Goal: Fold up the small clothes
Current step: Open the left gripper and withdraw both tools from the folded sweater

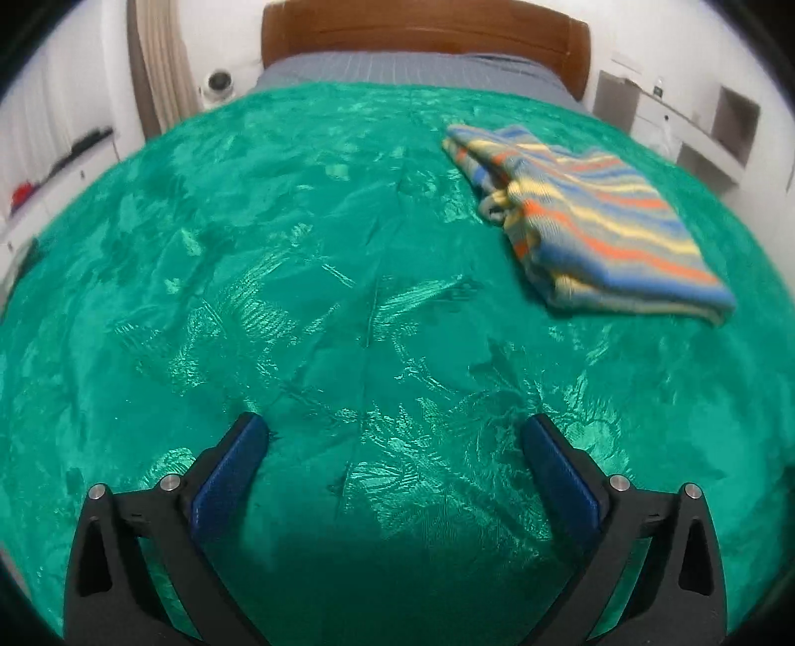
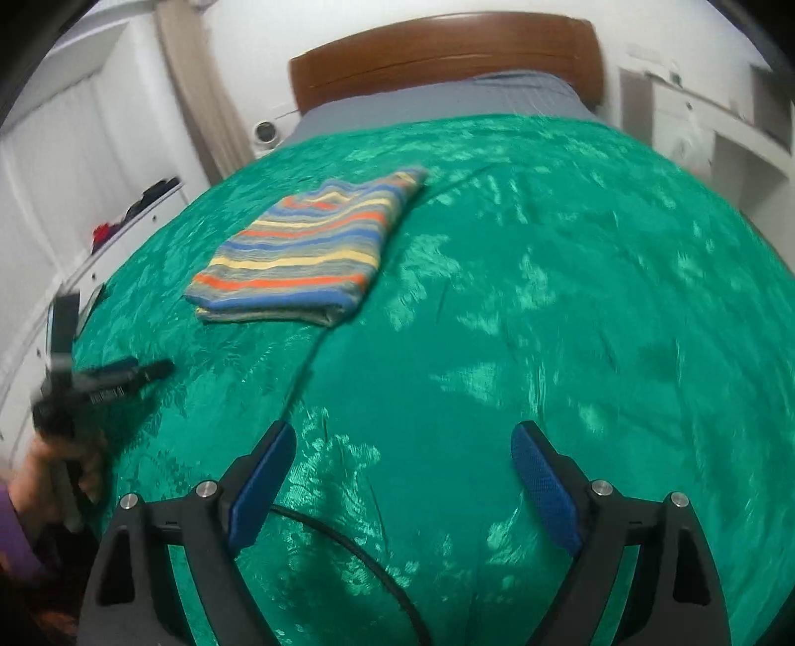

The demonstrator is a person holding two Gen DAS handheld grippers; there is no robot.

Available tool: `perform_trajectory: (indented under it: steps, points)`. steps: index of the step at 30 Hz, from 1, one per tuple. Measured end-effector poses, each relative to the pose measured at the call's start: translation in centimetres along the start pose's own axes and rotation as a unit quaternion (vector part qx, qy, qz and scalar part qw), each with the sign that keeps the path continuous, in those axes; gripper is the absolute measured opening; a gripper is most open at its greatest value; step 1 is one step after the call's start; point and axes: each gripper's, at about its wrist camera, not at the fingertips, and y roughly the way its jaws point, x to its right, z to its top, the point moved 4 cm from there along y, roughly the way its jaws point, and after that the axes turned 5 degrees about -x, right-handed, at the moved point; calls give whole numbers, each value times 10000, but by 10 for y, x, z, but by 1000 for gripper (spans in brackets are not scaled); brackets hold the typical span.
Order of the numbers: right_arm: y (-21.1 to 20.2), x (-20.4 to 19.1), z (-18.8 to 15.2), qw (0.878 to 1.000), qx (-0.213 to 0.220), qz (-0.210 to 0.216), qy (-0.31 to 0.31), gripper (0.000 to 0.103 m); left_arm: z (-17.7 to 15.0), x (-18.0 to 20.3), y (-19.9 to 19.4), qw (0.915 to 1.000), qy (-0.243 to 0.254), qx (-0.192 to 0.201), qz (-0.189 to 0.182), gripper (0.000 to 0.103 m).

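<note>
A striped garment (image 1: 591, 223) in blue, yellow and orange lies folded on the green bedspread (image 1: 298, 298), far right in the left wrist view. It also shows in the right wrist view (image 2: 308, 253), up and to the left. My left gripper (image 1: 395, 432) is open and empty, well short of the garment. My right gripper (image 2: 402, 440) is open and empty, also apart from it. The left gripper (image 2: 154, 370) shows in the right wrist view at the left edge, held in a hand.
A brown wooden headboard (image 1: 422, 35) and grey sheet (image 1: 412, 69) are at the far end. White shelves (image 1: 695, 129) stand right, a white dresser (image 2: 99, 208) left. A black cable (image 2: 357, 551) runs under the right gripper.
</note>
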Motion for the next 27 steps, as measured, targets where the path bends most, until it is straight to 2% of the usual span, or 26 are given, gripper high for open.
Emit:
perform_trajectory:
  steps: [5,11,23,27]
  points:
    - [0,-6,-9,10000,-63,69,24,88,0,-2,1,10000,-48,-22,11,103]
    - [-8,-14,-6,9999,16,103,-88,88,-1,-1,1,10000,-38,-25,27,103]
    - [-1,-19,-1,9997,-127,165,-87,88,-1,-1,2,10000,-40,31,-1,103]
    - [3,-21,6,9995,-199,205,-138,88,6,-4,-1,9993,8,-284,-261,102]
